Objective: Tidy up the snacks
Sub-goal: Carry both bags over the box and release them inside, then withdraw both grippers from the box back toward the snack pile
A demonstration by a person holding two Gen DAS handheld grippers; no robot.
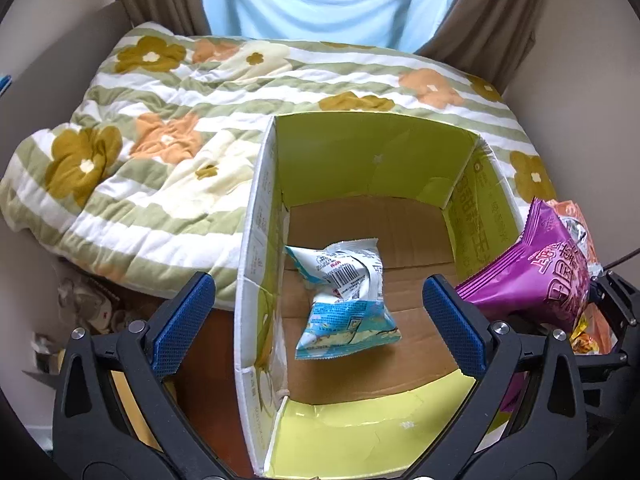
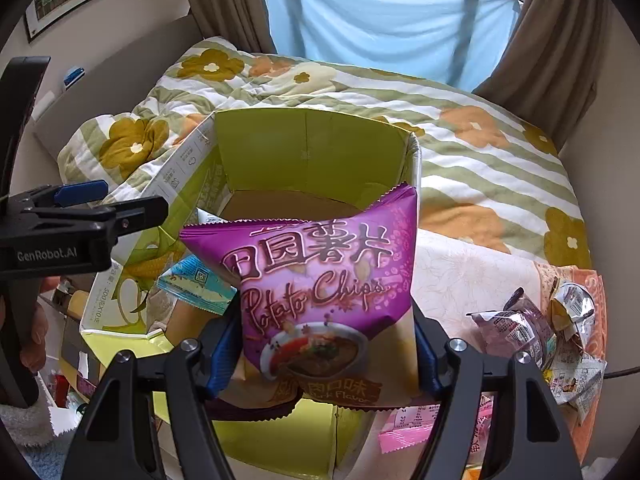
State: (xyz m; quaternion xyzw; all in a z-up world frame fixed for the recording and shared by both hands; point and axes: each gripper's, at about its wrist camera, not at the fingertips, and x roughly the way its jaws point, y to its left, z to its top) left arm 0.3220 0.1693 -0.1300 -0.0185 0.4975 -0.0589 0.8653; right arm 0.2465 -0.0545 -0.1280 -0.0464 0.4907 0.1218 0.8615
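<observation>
Beside the box, only right-wrist view shows loose packets.

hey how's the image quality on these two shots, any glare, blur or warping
Left wrist view: fisheye bends the box walls, dark corners, blue snack bag sharp. Right wrist view: window backlight washes out the curtain, purple chip bag in the right tongs reads clearly; the edges are warped.

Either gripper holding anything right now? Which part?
The right gripper is shut on the purple chip bag, pinching its lower half from both sides. The left gripper is open and empty above the box.
</observation>
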